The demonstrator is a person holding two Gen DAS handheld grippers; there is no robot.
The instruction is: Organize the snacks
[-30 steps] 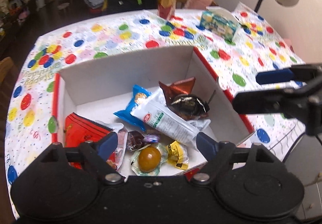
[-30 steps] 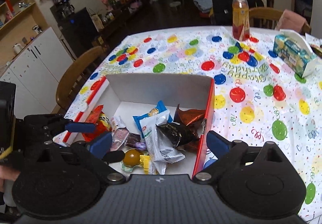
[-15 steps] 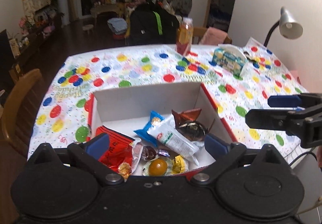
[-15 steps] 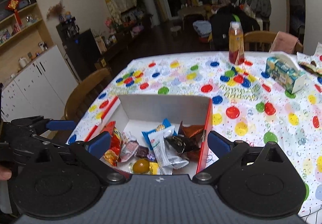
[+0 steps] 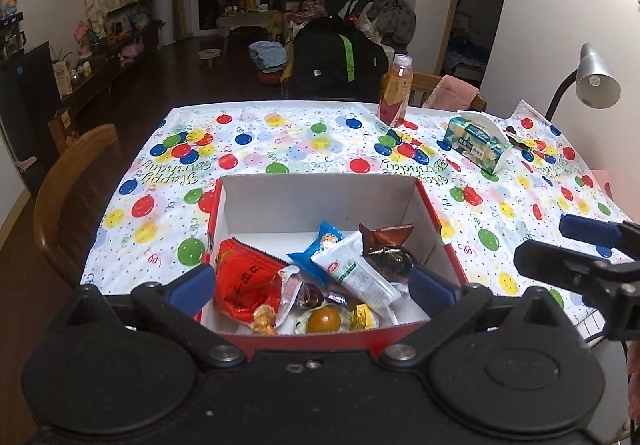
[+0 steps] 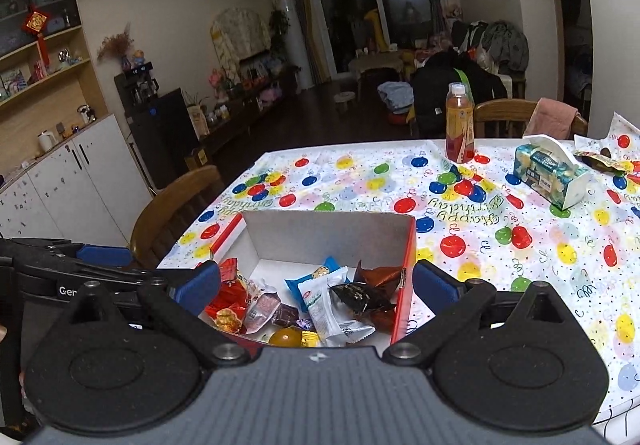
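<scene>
A red-sided box with a white inside (image 5: 320, 201) (image 6: 328, 229) sits near the table's front edge. It holds several snacks: a red packet (image 5: 244, 281) (image 6: 228, 301), a white and green bar (image 5: 356, 273) (image 6: 324, 305), a blue packet (image 5: 320, 245) (image 6: 308, 277), dark brown wrappers (image 5: 388, 253) (image 6: 368, 297) and a round yellow jelly (image 5: 324, 319) (image 6: 285, 337). My left gripper (image 5: 310, 291) hovers open above the box's near side, nothing between its fingers. My right gripper (image 6: 316, 285) is open too, held over the same box from the right.
A balloon-print cloth (image 5: 280, 149) (image 6: 520, 213) covers the table. At the back stand a juice bottle (image 5: 395, 91) (image 6: 460, 129) and a tissue pack (image 5: 476, 141) (image 6: 550, 175). A desk lamp (image 5: 592, 81) is at the right, a wooden chair (image 5: 76, 189) (image 6: 176, 209) at the left.
Both grippers have pulled up and back from the box, so the room behind now shows. Both stay open, and the snacks have not moved.
</scene>
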